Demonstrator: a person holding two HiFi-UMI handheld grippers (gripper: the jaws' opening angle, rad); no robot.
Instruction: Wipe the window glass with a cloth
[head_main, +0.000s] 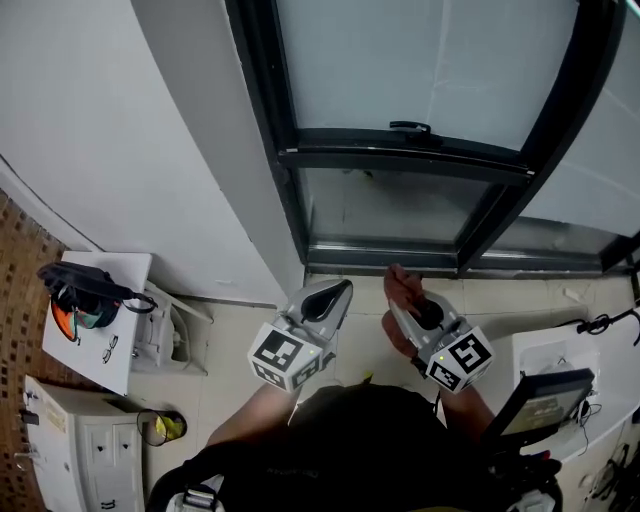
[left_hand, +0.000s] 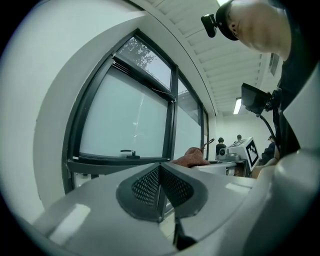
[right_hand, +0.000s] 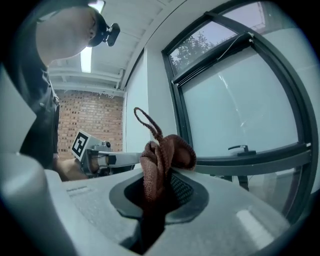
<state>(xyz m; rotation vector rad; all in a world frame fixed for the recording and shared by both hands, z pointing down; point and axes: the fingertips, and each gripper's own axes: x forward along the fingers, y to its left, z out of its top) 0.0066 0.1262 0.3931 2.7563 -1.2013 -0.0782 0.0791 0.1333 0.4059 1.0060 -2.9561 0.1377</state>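
Right gripper (right_hand: 159, 192): fingers clamped on the brown cloth (right_hand: 165, 155), which bunches above them. Left gripper (left_hand: 160, 192): fingers pressed together, empty. Both are short of the window glass (head_main: 420, 60). Judged pre-wipe; next move calls for raising the cloth to the pane.

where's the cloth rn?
The cloth is clamped in the right hand-held gripper, right of centre in the head view, beside the left hand-held gripper, below the window glass.

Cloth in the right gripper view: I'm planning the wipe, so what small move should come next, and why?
Probably lift the right gripper forward until the cloth meets the window glass: its fingers are shut on the cloth, which is not touching the pane.
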